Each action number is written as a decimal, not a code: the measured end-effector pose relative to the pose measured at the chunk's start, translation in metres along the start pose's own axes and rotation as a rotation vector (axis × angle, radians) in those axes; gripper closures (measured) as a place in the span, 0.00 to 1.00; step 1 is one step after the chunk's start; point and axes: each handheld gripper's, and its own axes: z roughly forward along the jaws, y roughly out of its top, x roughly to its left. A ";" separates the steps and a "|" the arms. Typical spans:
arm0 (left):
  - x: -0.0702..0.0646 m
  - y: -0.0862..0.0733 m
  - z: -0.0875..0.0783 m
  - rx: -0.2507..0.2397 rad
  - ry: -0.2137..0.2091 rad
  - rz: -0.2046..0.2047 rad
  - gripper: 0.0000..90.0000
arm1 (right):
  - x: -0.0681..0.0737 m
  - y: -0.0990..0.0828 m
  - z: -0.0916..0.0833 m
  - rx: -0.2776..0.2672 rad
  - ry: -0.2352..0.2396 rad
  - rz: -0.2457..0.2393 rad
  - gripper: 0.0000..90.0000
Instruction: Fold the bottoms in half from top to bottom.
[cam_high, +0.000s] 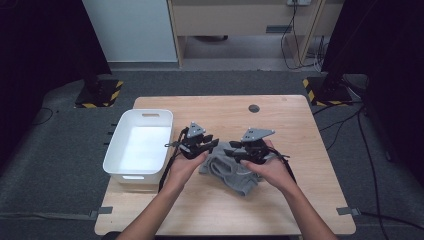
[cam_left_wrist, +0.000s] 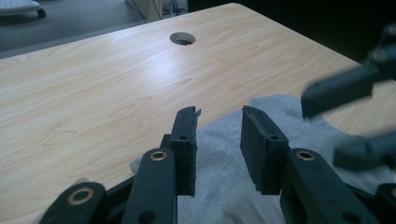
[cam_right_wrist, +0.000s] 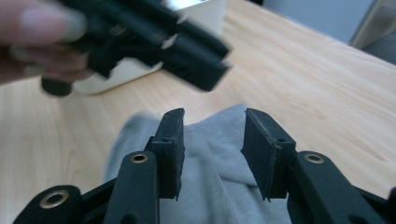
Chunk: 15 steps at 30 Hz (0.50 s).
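Note:
A crumpled grey cloth (cam_high: 235, 176) lies on the wooden table (cam_high: 290, 125), near the front middle. Both hand-held grippers hover just over it, tips facing each other. My left gripper (cam_high: 213, 145) is open, and in the left gripper view (cam_left_wrist: 219, 114) the cloth (cam_left_wrist: 219, 149) lies below the gap, untouched by the pads. The right gripper (cam_high: 232, 150) is also open, and the cloth (cam_right_wrist: 212, 154) shows between its parted jaws (cam_right_wrist: 214, 114) without being pinched. Each gripper view shows the other gripper close by and blurred: (cam_left_wrist: 343, 88), (cam_right_wrist: 182, 46).
A white empty bin (cam_high: 140, 145) stands at the table's left edge, close to the left hand, with its corner (cam_right_wrist: 205, 14) behind the left gripper. A round cable hole (cam_high: 254, 108) sits near the far edge. Bare wood lies to the right and far side.

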 end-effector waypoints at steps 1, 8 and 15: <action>0.000 -0.001 0.000 0.001 -0.001 0.000 0.73 | 0.004 -0.001 0.002 0.010 0.002 -0.010 0.65; -0.002 -0.008 -0.001 0.012 -0.006 0.006 0.73 | 0.006 -0.011 0.003 0.045 -0.012 -0.028 0.65; -0.001 -0.018 0.001 0.037 -0.004 0.010 0.72 | -0.003 -0.029 -0.015 0.052 -0.041 -0.003 0.64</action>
